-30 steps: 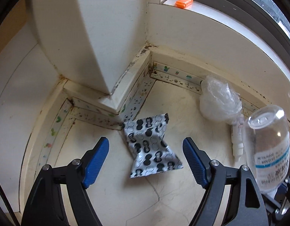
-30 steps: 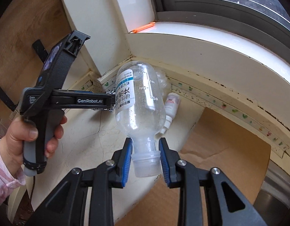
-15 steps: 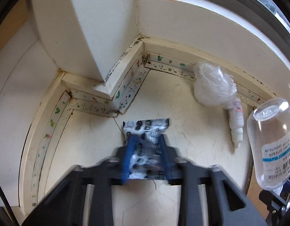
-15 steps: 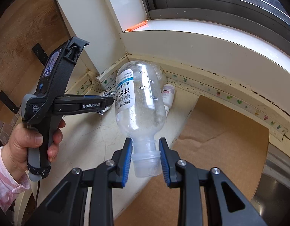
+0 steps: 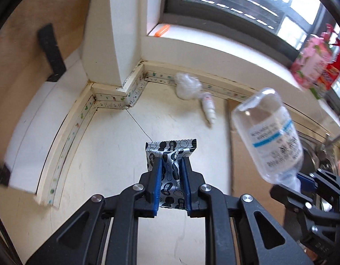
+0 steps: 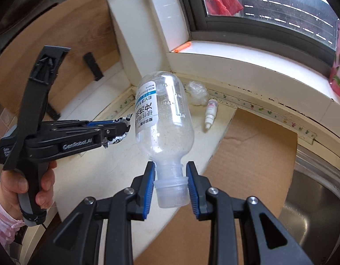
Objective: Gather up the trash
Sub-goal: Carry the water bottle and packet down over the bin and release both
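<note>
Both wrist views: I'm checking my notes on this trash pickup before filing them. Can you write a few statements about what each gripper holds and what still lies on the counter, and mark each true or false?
1. The left gripper is shut on the black-and-white patterned wrapper. True.
2. The right gripper holds the clear plastic bottle by its base. False: it grips the neck, with the base pointing away.
3. The small white dropper bottle lies on the counter. True.
4. The crumpled clear plastic is between the right gripper's fingers. False: it lies by the wall, ungripped.
5. The orange item sits in the sink. False: it is on the window sill.
</note>
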Available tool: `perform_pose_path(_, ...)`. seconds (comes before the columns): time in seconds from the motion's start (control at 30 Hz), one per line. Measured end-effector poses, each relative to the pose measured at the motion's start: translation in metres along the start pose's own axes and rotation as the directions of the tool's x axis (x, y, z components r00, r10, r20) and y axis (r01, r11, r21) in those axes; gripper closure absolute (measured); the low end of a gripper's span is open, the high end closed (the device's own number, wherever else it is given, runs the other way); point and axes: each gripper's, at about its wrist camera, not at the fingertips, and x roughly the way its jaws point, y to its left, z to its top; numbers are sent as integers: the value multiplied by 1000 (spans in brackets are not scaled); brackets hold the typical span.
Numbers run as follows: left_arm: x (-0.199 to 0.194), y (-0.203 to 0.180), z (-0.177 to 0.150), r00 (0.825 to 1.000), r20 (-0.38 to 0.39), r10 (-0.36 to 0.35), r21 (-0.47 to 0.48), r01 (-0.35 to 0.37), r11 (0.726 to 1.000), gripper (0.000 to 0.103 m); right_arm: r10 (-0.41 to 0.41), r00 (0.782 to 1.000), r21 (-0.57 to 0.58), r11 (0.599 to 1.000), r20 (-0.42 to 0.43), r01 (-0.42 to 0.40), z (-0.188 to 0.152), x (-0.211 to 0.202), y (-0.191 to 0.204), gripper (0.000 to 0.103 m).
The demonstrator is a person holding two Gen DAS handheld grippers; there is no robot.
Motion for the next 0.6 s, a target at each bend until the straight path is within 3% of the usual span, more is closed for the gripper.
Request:
perform_pose_path(0.3, -125, -17, -97, 990, 48, -133, 64, 130, 989, 88, 6, 1000, -32, 999, 30, -5, -63, -86, 61, 75)
perform_pose_path(0.6, -205, -4, -201, 981, 39, -190, 83, 187, 979, 89, 62, 998, -27, 998, 20, -61, -144, -132, 132, 75)
